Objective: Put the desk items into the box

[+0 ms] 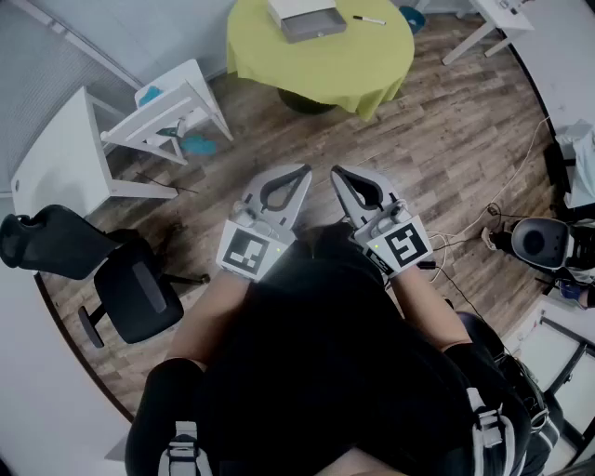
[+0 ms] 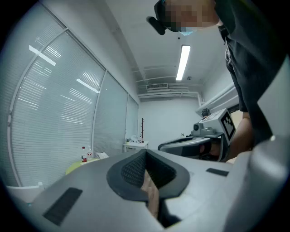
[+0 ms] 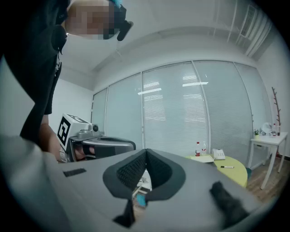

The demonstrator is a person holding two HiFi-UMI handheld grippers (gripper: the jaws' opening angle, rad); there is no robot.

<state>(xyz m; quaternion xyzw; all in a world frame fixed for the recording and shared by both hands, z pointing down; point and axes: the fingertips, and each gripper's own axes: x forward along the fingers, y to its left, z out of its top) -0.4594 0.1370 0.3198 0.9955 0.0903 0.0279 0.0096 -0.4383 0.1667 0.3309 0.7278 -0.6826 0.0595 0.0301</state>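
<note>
Box [image 1: 311,22]: grey and shallow, standing on the green-clothed round table [image 1: 321,60] at 12 o'clock in the head view, well apart from both grippers. A white object [image 1: 296,6] lies in or over it. The frame edge cuts off the box's far side, so its contents cannot be determined.

Marker [image 1: 369,19]: on the cloth at the box's 3 o'clock, not touching it.

Left gripper [image 1: 304,170] and right gripper [image 1: 336,172]: held near the person's torso, jaws pressed together on nothing.

Two bottles [image 3: 200,148] on the table: too small to identify.
</note>
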